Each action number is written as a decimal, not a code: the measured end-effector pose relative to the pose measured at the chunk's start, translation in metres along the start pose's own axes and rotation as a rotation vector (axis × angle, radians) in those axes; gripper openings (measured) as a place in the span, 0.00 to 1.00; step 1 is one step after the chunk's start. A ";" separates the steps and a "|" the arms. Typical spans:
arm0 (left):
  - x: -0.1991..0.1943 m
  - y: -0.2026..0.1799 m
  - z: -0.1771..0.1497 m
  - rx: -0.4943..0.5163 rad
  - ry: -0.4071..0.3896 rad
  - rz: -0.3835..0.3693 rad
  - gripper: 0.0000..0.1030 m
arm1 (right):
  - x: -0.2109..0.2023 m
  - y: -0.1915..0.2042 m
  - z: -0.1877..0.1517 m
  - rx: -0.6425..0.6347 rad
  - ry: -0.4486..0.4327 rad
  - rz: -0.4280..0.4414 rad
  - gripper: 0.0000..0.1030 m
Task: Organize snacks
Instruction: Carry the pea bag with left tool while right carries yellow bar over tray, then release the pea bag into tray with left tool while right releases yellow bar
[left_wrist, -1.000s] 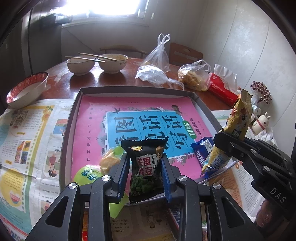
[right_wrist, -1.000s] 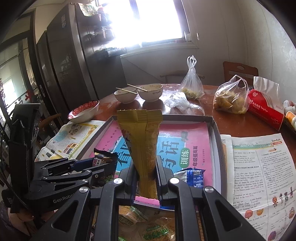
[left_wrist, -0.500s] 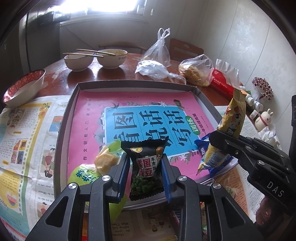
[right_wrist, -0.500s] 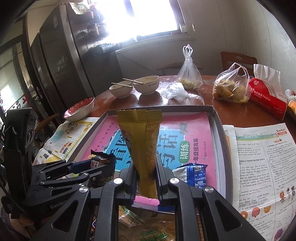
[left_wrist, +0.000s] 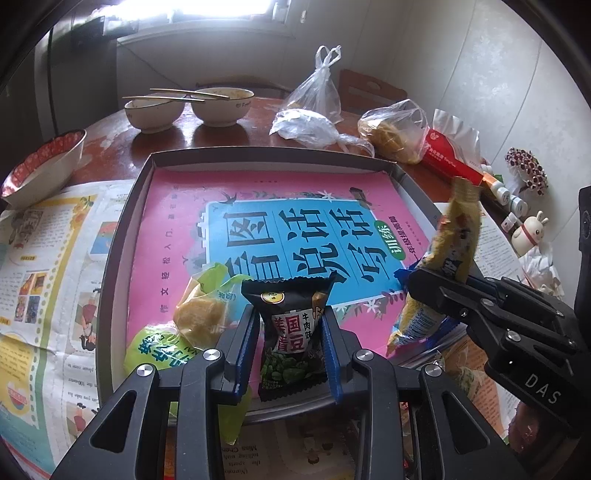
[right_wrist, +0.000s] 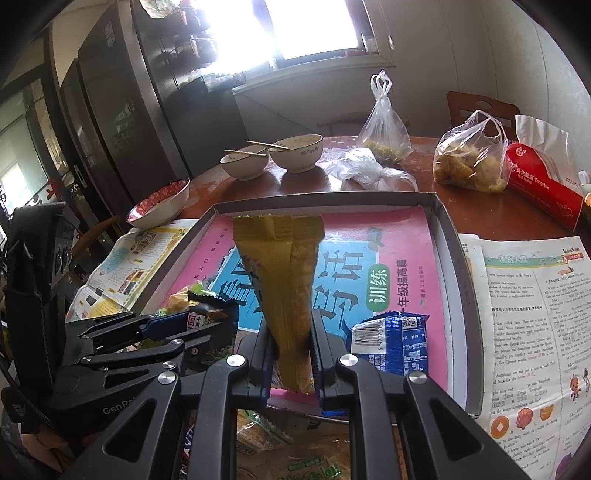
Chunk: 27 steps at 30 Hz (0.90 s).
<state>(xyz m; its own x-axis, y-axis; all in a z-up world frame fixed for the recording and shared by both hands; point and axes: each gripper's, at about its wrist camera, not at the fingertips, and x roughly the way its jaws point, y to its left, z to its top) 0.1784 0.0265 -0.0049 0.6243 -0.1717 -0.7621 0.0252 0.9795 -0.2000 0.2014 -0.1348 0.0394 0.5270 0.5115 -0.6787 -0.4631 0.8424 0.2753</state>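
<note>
My left gripper (left_wrist: 290, 334) is shut on a black green-pea snack packet (left_wrist: 290, 328), held upright over the near edge of the grey tray (left_wrist: 122, 236). My right gripper (right_wrist: 293, 350) is shut on a long yellow snack packet (right_wrist: 284, 288), also upright over the tray's near edge; it shows in the left wrist view (left_wrist: 448, 251) too. In the tray, on a pink and blue book cover (left_wrist: 258, 229), lie a green packet with a yellow cake (left_wrist: 192, 321) and a blue and white packet (right_wrist: 391, 343).
Newspapers (left_wrist: 44, 266) lie on both sides of the tray. More snack packets (right_wrist: 295, 439) lie below the grippers. Behind the tray stand two bowls with chopsticks (left_wrist: 188, 105), a red-patterned bowl (left_wrist: 40, 162), plastic bags (left_wrist: 391, 133) and a red tissue pack (right_wrist: 543, 184).
Both grippers, each with its packet, have moved forward and lower over the tray's near edge. The grips have not changed.
</note>
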 end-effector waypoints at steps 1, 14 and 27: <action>0.000 0.000 0.000 0.000 0.000 0.000 0.33 | 0.001 0.000 0.000 -0.001 0.002 0.001 0.17; 0.000 0.001 -0.001 -0.002 0.002 -0.002 0.33 | 0.006 0.001 -0.004 -0.001 0.024 0.007 0.17; -0.001 0.000 -0.002 0.000 0.004 -0.001 0.33 | 0.006 -0.004 -0.008 0.022 0.037 0.014 0.21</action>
<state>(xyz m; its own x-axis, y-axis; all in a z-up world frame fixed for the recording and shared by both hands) 0.1765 0.0265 -0.0056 0.6209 -0.1733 -0.7645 0.0263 0.9793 -0.2007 0.2010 -0.1365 0.0284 0.4934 0.5173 -0.6993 -0.4542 0.8388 0.3000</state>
